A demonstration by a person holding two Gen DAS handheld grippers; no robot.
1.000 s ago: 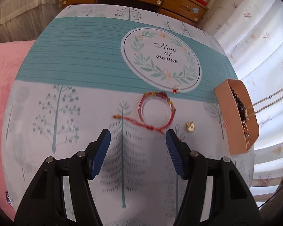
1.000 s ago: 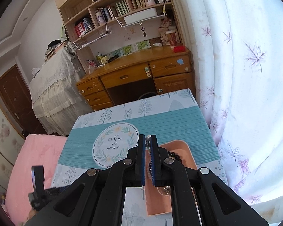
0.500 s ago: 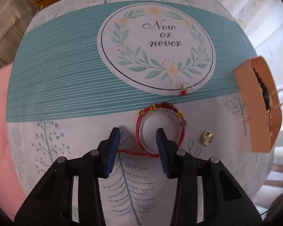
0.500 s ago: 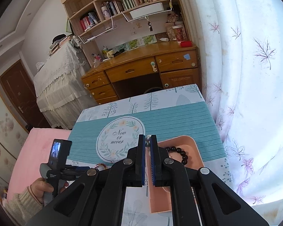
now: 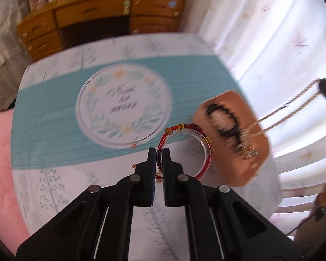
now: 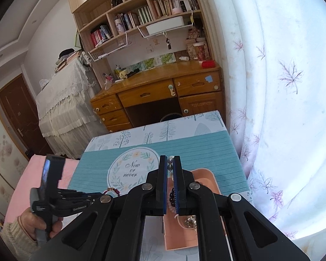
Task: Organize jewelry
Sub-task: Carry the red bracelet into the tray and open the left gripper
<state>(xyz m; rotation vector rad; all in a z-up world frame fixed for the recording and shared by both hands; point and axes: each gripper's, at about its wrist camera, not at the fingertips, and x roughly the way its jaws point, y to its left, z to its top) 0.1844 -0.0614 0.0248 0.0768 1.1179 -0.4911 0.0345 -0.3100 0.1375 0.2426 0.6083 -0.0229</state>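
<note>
My left gripper [image 5: 159,152] is shut on the red beaded bracelet [image 5: 185,130] with its clear ring and holds it lifted above the table, close to the pink tray [image 5: 253,163]. The tray holds a black bead bracelet [image 5: 225,119] and a metal charm cluster [image 5: 245,150]. My right gripper [image 6: 170,160] is shut on a pearl necklace [image 6: 170,165], which hangs down into the tray [image 6: 203,177]; its strands show in the left wrist view [image 5: 293,111]. The left gripper also shows in the right wrist view [image 6: 80,198].
The table wears a teal and white cloth with a "Now or never" wreath print [image 5: 123,106]. A small red charm [image 5: 134,145] lies at the print's edge. A wooden desk [image 6: 158,93] stands behind, a white curtain [image 6: 282,87] to the right, pink bedding [image 5: 0,163] to the left.
My left gripper closed on the red bracelet and lifted it up and to the right toward the tray. The right gripper stays shut on the pearl necklace over the tray.
</note>
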